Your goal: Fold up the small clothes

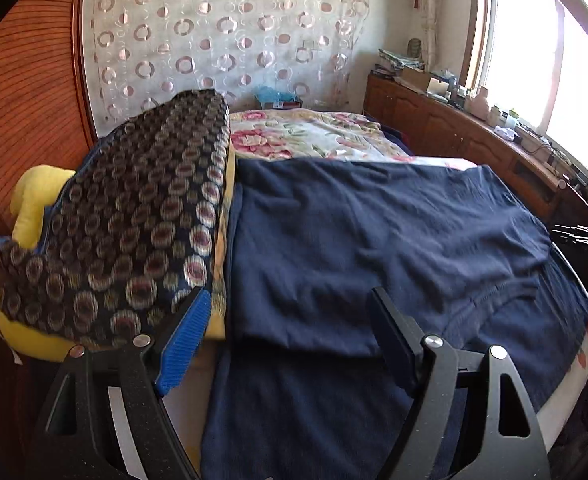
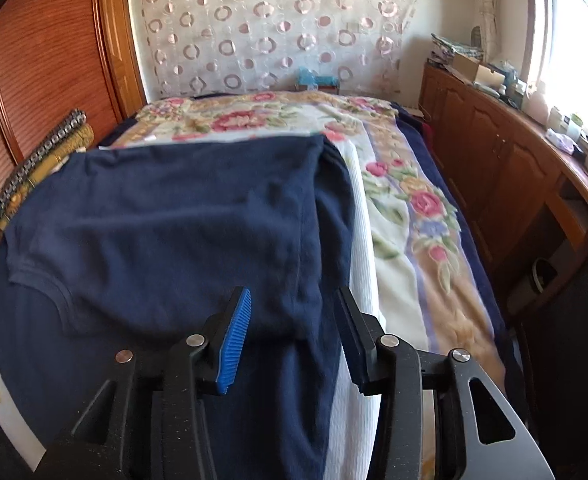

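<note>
A navy blue T-shirt [image 1: 374,248] lies spread across the bed [image 2: 422,216], partly folded, with one layer doubled over another. It rests on a floral blanket [image 2: 253,120] and a white ribbed cloth [image 2: 360,240] that shows along the shirt's right edge.

My left gripper [image 1: 289,316] hovers over the near left part of the shirt, its jaws spread wide and holding nothing. A dark circle-patterned cushion [image 1: 133,220] sits just left of the shirt, on top of something yellow [image 1: 37,200], possibly a pillow.

My right gripper [image 2: 294,320] hovers over the shirt's near right edge, jaws also spread apart and empty; dark fabric runs between them below.

A wooden cabinet [image 2: 494,152] lines the right wall beneath a bright window [image 1: 542,72]. A sheer curtain with circles [image 2: 273,24] hangs behind the bed.
</note>
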Motion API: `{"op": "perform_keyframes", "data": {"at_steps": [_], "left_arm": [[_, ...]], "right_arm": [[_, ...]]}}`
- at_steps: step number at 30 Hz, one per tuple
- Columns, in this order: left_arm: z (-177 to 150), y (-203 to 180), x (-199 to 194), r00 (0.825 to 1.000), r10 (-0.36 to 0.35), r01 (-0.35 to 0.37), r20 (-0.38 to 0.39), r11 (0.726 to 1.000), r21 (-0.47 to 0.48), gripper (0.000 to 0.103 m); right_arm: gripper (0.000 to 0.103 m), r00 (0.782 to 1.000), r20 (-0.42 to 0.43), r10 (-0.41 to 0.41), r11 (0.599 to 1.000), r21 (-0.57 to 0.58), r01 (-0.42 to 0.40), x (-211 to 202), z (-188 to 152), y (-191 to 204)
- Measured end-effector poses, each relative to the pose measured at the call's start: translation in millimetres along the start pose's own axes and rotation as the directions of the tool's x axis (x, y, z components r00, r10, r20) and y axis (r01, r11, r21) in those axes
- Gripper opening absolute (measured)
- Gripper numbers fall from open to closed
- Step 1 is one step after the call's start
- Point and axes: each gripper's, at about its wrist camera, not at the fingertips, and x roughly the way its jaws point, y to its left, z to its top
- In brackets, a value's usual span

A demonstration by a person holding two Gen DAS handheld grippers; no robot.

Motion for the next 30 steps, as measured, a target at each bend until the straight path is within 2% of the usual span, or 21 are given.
{"op": "perform_keyframes", "data": {"at_steps": [5,8,12,16,18,20,22,30], "left_arm": [[-14,-5,4,0.999,0.01,-0.01,-0.043,1.0,0.003,0.08],[-21,-5,4,0.999,-0.008,0.008,-0.046,1.0,-0.008,0.08],[-25,-3,5,0.998,0.002,-0.003,-0.056,1.0,-0.024,0.08],[-26,1,2,0.999,-0.009,0.007,-0.035,0.999,-0.05,0.08],[-24,-2,-1,0.999,-0.021,0.02,-0.026,0.999,-0.043,0.075],[-22,-5,0,0.999,-0.033,0.031,-0.032,0.999,-0.034,0.061],[-21,-8,3,0.999,-0.028,0.027,-0.043,0.999,-0.03,0.055],[-18,-3,25,0.995,0.016,-0.022,-0.096,0.998,-0.063,0.055]], "right_arm": [[0.045,0.999,-0.024,0.021,1.0,0.007,-0.021,1,12,4],[0.045,0.999,-0.022,0.037,0.999,-0.002,-0.037,5,22,10],[0.045,0.999,-0.048,0.003,1.0,-0.015,-0.003,20,22,11],[0.045,0.999,-0.026,-0.031,0.999,-0.044,0.03,21,17,16],[0.045,0.999,-0.025,-0.033,0.998,-0.045,0.032,20,17,16],[0.045,0.999,-0.024,-0.028,0.999,-0.04,0.027,22,14,18],[0.045,0.999,-0.024,-0.031,0.999,-0.042,0.03,22,14,19],[0.046,0.999,-0.022,-0.036,0.998,-0.046,0.035,25,8,21]]}}
